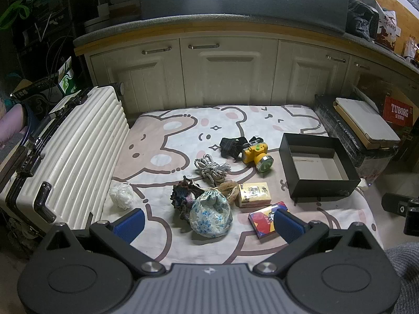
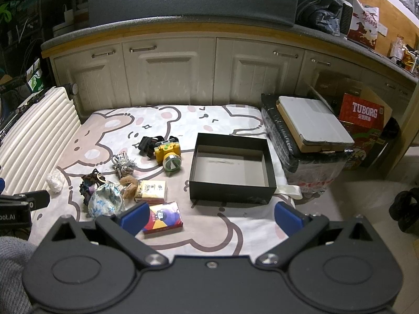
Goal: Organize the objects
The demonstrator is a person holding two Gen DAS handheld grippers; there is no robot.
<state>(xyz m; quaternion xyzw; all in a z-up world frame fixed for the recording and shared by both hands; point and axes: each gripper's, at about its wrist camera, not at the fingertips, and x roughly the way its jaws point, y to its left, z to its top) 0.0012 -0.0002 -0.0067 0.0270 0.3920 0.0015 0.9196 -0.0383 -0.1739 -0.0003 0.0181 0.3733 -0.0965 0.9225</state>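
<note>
On the cartoon-print bedsheet (image 1: 167, 136), small items are being kept beside an open black box (image 2: 231, 167), among them a yellow headlamp (image 1: 258, 154) and a floral pouch (image 1: 210, 216). Both the left tool (image 1: 209, 221) and right tool (image 2: 210, 217) are being held released above them, nothing gripped.

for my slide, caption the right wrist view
Open right gripper hovers before empty black box, clutter left.
</note>
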